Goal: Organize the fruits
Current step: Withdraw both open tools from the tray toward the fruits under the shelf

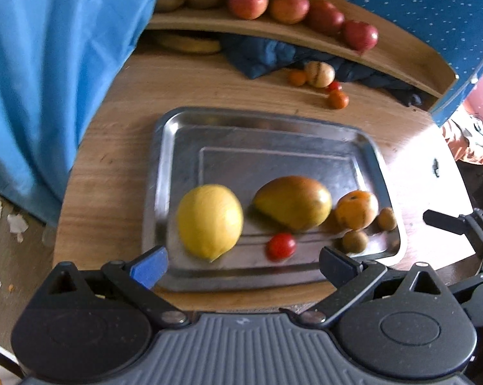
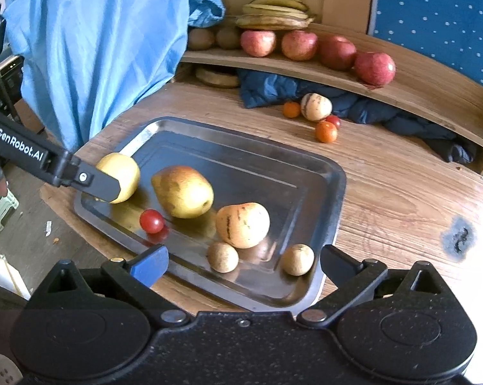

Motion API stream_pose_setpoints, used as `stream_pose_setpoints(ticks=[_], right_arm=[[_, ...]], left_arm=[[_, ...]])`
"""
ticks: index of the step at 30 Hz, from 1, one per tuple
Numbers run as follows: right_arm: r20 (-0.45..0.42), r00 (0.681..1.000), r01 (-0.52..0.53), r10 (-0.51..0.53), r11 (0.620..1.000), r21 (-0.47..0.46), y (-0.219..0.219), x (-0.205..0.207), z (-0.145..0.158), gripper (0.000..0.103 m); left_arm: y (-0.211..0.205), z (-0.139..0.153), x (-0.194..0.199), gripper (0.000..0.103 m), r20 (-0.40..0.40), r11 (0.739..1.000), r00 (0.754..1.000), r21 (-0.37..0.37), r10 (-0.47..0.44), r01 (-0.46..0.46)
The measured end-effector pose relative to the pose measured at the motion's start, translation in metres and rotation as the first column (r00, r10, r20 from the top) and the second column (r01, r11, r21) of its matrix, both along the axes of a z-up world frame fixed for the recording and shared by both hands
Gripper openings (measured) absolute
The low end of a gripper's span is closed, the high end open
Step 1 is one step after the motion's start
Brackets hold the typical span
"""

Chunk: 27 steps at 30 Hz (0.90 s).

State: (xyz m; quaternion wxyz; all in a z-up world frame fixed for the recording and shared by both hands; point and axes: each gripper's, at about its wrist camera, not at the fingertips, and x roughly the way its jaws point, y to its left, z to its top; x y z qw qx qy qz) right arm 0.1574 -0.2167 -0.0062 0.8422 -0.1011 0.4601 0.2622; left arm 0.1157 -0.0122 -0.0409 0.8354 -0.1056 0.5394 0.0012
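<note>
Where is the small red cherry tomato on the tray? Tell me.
The small red cherry tomato lies on the metal tray near its front edge, between the yellow lemon and the mango.

Steel tray holding mango, cherry tomato, right claw spread wide

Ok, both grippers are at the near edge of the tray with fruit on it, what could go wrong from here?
The left gripper is open right by the lemon; a nudge could roll it into the cherry tomato on the slick tray. The two small brown fruits lie just ahead of the open right gripper and might get knocked.
</note>
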Motion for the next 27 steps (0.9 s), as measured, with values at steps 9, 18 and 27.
stream_pose_setpoints(ticks=[9,18,27], right_arm=[[-0.022,0.998,-0.057,0.057,0.998,0.010,0.012,0.000,-0.002,0.102],[-0.011,0.996,-0.092,0.093,0.995,0.032,0.019,0.003,-0.001,0.102],[-0.006,0.993,-0.114,0.115,0.991,0.067,0.027,0.009,0.000,0.102]], left_arm=[[0.011,-0.007,-0.011,0.102,-0.056,0.998,0.997,0.028,0.053,-0.051],[0.018,-0.007,-0.011,0.102,-0.069,0.995,0.993,0.045,0.094,-0.091],[0.025,-0.007,-0.006,0.102,-0.082,0.992,0.989,0.058,0.120,-0.116]])
